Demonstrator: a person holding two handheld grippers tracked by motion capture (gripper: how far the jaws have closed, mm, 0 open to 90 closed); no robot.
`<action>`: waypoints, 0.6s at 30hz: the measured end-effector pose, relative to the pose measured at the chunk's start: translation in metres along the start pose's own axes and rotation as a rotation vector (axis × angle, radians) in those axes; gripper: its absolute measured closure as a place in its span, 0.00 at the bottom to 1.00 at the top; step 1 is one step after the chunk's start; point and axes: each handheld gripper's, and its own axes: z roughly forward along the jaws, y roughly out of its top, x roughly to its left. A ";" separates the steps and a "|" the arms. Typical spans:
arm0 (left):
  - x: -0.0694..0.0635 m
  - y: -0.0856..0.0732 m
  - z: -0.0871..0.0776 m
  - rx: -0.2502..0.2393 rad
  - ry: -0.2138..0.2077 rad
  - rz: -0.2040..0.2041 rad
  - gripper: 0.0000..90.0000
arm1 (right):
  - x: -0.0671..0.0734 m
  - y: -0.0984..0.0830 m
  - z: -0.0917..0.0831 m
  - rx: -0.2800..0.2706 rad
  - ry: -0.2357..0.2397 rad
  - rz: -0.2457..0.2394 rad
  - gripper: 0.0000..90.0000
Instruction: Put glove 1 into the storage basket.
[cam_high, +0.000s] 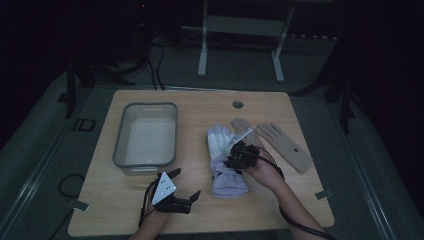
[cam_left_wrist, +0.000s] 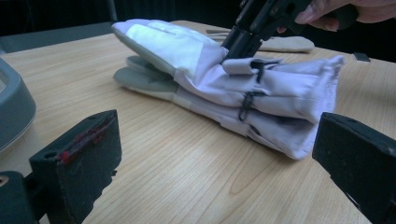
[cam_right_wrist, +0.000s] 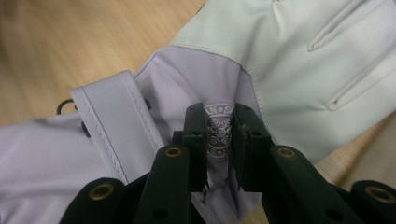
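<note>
The right gripper (cam_right_wrist: 218, 135) is clamped on a printed tab of the lilac gloves (cam_high: 226, 167) at frame centre. The left gripper (cam_high: 186, 186), jaws apart, rests lower left. Grey bin (cam_high: 119, 145) lies left; beige gloves (cam_high: 287, 145) lie right.

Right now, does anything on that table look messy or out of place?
Mostly tidy. The lavender-and-white gloves lie stacked, while one of the two beige gloves is partly hidden behind them. The right gripper pinches a fold of the top glove.

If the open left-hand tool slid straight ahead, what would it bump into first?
Probably the stacked pale lilac-and-white gloves, at their cuff end; bare wooden table lies between, though depth is uncertain.
</note>
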 end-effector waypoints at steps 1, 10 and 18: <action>0.000 0.000 0.000 0.000 0.000 -0.001 0.02 | 0.002 0.000 0.001 0.000 0.010 -0.019 0.86; 0.001 0.000 0.000 0.005 0.000 -0.010 0.02 | 0.004 0.003 -0.003 -0.004 -0.078 0.022 0.82; 0.001 0.000 0.001 0.008 0.001 -0.012 0.02 | -0.008 0.005 0.003 -0.023 -0.102 0.080 0.81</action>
